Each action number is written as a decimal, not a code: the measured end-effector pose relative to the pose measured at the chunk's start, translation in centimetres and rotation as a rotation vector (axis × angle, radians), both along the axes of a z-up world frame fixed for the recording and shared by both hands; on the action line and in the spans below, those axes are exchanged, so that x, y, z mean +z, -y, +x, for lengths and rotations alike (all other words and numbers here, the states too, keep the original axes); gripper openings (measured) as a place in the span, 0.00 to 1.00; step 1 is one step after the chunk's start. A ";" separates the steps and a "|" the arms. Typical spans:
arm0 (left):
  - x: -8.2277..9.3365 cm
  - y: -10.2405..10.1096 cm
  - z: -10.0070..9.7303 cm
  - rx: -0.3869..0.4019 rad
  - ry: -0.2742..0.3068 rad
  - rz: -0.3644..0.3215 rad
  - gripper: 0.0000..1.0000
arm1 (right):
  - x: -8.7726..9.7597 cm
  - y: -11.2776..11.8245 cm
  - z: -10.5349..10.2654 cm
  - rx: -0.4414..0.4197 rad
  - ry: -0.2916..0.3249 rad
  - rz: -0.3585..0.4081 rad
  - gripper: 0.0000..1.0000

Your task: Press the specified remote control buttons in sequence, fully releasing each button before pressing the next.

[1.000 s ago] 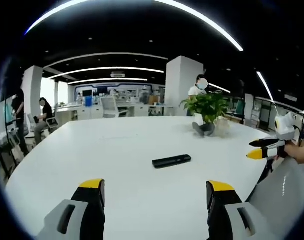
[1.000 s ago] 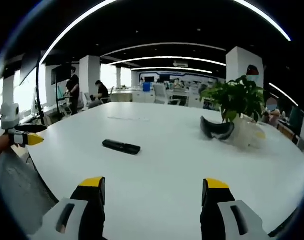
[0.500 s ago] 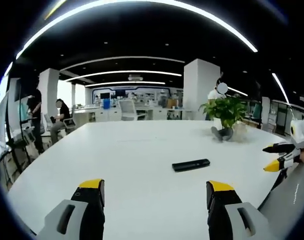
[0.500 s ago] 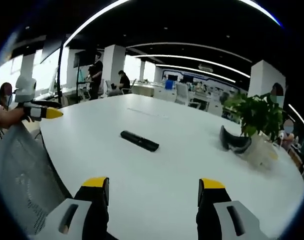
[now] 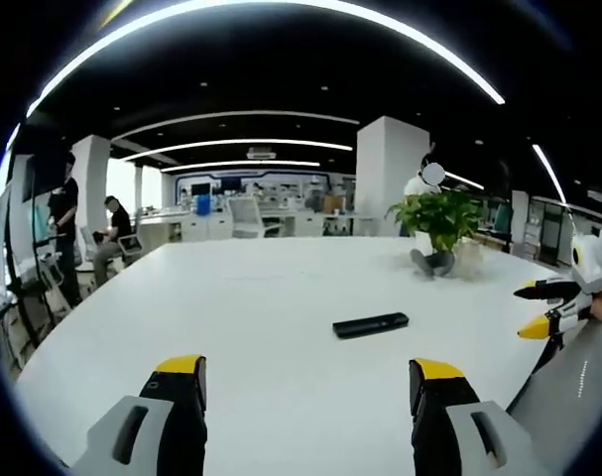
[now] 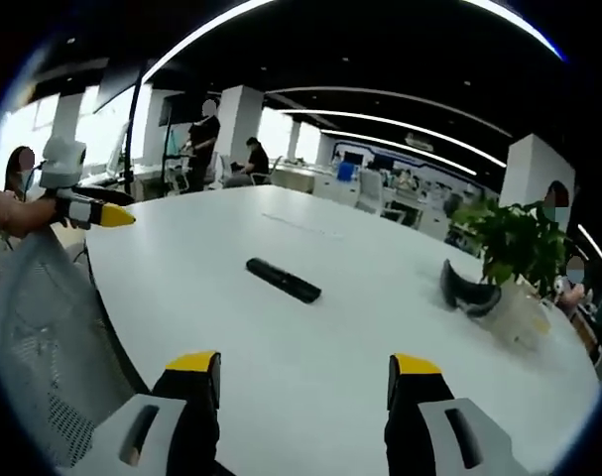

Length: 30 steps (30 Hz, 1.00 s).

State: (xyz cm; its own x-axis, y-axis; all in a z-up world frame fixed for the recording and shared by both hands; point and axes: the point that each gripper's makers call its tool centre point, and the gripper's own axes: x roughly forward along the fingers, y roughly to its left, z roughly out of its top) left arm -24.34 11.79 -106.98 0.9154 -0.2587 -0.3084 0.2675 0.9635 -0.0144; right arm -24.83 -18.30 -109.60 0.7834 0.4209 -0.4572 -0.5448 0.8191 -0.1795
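Both tongs (image 5: 308, 382) (image 6: 294, 375) gape, gripping nothing; remote (image 5: 370, 324) (image 6: 283, 281) lies on table (image 5: 231, 327) well ahead of them.

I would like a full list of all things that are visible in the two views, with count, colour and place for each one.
table: one, white, large with a rounded edge, under everything
remote control: one, black, flat on the table, near the middle
plant: one, green leaves, at the far side of the table
dark curved object: one, black, on the table beside the plant; what it is cannot be told
mesh chair back: one, grey, at the table edge near the left gripper
people: several, in the office behind the table
left gripper: one, grey, yellow-tipped black fingers, open, above the table edge
right gripper: one, same colours, open, above the table edge
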 end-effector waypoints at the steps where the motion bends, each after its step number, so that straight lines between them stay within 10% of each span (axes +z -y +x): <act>1: 0.0 0.1 -0.1 -0.005 0.003 0.002 0.88 | 0.0 0.1 0.0 -0.004 0.000 0.004 0.67; 14: -0.9 2.5 -1.0 -0.160 -0.078 -0.074 0.92 | -0.8 1.3 0.2 -0.070 -0.046 -0.010 0.66; 19: -0.2 5.3 -2.0 -0.325 -0.106 -0.232 1.00 | -0.9 3.2 0.6 -0.178 -0.063 0.009 0.67; 30: -1.7 5.9 3.0 -0.530 -0.271 -0.064 0.95 | -1.6 3.3 0.3 -0.195 -0.104 0.021 0.66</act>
